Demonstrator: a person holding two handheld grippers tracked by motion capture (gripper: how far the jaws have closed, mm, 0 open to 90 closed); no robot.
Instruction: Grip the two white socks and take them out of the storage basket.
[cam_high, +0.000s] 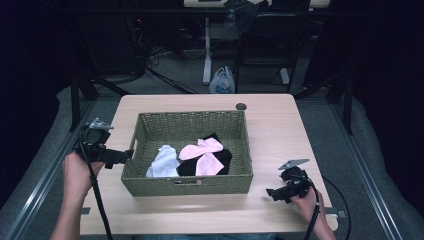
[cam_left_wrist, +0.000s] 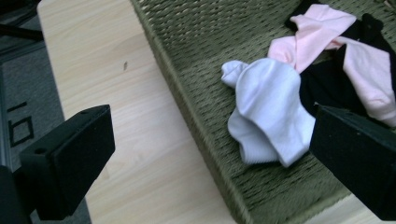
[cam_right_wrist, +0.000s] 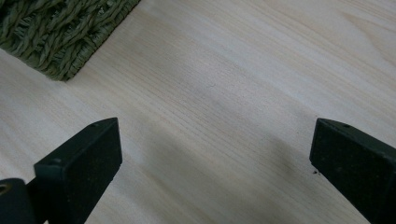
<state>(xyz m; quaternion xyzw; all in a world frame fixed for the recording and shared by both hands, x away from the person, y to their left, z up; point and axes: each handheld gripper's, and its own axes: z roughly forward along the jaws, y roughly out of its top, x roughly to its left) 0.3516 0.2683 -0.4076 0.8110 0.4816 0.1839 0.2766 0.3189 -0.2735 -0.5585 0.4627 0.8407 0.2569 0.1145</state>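
A green woven basket (cam_high: 190, 119) stands mid-table on the light wood table (cam_high: 280, 125). Inside lie a white sock pair (cam_high: 164, 161), two pink socks (cam_high: 202, 149) and black socks (cam_high: 226, 156). My left gripper (cam_high: 128, 154) hovers at the basket's left wall, open and holding nothing. In the left gripper view its jaws stand wide apart (cam_left_wrist: 212, 135) over the basket rim (cam_left_wrist: 196, 121), with the white socks (cam_left_wrist: 271, 107), pink socks (cam_left_wrist: 317, 32) and black socks (cam_left_wrist: 327, 84) ahead. My right gripper (cam_high: 272, 193) is open near the front right, over bare table (cam_right_wrist: 233, 70), its jaws (cam_right_wrist: 217, 144) empty.
A corner of the basket (cam_right_wrist: 56, 32) lies ahead-left of the right gripper. A small dark round spot (cam_high: 241, 106) sits at the table's back edge. On the floor beyond are a white plastic bag (cam_high: 221, 81) and desk legs. Metal rails flank the table.
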